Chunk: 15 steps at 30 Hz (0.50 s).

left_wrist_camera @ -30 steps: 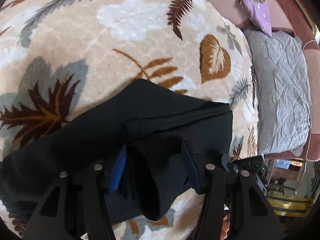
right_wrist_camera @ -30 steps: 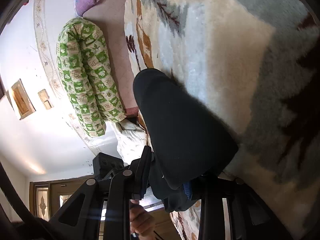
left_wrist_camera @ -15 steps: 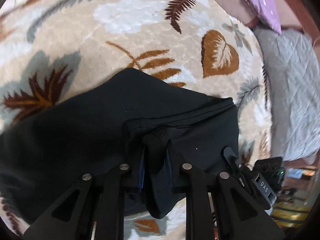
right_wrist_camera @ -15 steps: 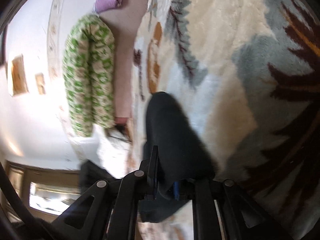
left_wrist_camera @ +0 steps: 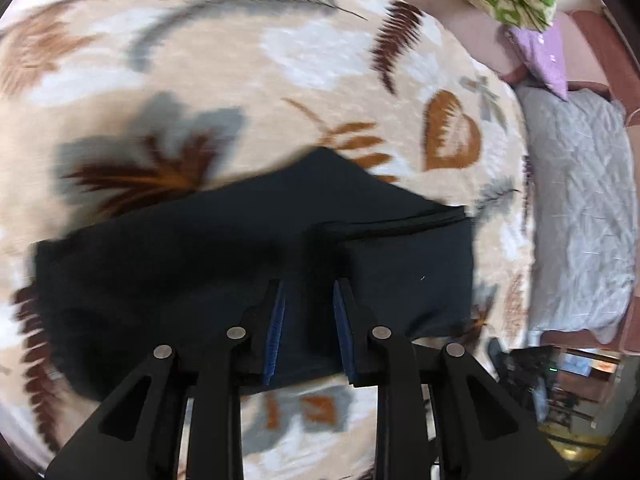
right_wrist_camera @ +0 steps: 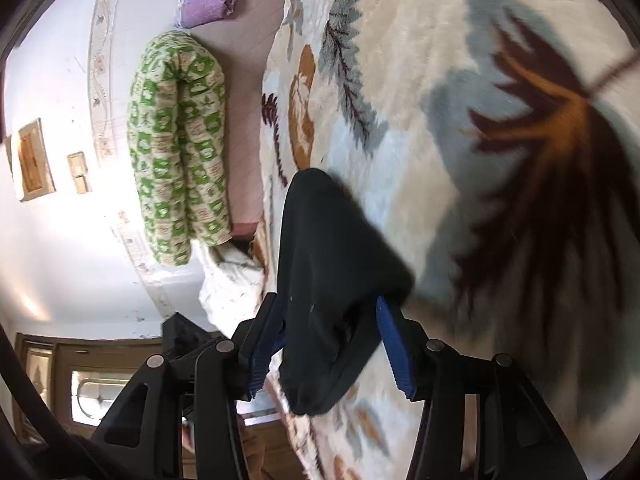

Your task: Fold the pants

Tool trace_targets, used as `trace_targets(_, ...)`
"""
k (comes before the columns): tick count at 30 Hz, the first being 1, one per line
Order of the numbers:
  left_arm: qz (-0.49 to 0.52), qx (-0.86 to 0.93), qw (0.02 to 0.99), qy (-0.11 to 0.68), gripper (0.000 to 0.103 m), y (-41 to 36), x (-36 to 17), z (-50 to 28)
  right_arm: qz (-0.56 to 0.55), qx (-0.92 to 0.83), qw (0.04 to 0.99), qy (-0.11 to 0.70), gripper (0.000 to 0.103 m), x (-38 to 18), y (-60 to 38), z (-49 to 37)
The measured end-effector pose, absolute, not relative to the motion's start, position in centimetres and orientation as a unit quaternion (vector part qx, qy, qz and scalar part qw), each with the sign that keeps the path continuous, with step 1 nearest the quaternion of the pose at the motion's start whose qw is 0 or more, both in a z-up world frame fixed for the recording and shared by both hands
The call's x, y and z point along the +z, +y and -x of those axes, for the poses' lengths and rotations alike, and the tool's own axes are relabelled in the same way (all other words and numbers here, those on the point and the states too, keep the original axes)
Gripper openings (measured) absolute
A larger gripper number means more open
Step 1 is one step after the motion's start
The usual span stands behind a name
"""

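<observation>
- Both sets of jaws have gone from pinched tight on the black cloth half a second ago to parting now, and both hands have come up off the fold a little since then.
- Left gripper (left_wrist_camera: 307, 312): its jaws are opening, still fairly narrow. A strip of the pants (left_wrist_camera: 224, 256) lies between the blue pads (left_wrist_camera: 274, 320), but I see slack on either side, so I judge the cloth is let go, not gripped.
- Right gripper (right_wrist_camera: 330, 336): its jaws are opening and stand about half wide. A bunched end of the pants (right_wrist_camera: 320, 280) sits between the fingers (right_wrist_camera: 394, 354) without being squeezed.
- The pants lie folded over as a flat dark block on the leaf-patterned blanket (left_wrist_camera: 280, 52), one layer stacked on another along the right side.
- My reading of the step: a fold has just been laid down and I am releasing it.
- Next I need to lift both grippers clear without dragging the top layer, because the cloth sitting between the pads could catch and pull the fold open.
- After that, I would judge whether another fold across the length is needed; the bundle looks wide enough for one more.
</observation>
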State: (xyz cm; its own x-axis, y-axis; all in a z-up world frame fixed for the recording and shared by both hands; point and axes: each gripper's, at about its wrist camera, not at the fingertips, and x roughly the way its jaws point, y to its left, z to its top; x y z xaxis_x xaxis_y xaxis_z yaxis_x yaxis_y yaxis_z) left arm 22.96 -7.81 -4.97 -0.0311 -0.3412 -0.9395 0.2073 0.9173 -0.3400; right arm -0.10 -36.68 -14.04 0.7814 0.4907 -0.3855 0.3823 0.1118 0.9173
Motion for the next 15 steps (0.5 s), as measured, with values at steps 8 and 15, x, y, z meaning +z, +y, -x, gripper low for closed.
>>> trace_targets(8, 0.087, -0.148, 0.725, 0.667, 0.023, 2.9, -2.4, -20.9, -0.516, 0.102, 0.748, 0.405, 0.059, -9.5, -30.2, -1.8)
trace_targets(15, 0.175, -0.143, 0.713, 0.663, 0.023, 10.6, -3.7, -20.2, -0.229, 0.157, 0.846, 0.455, 0.059, -4.9, -19.8, -5.0)
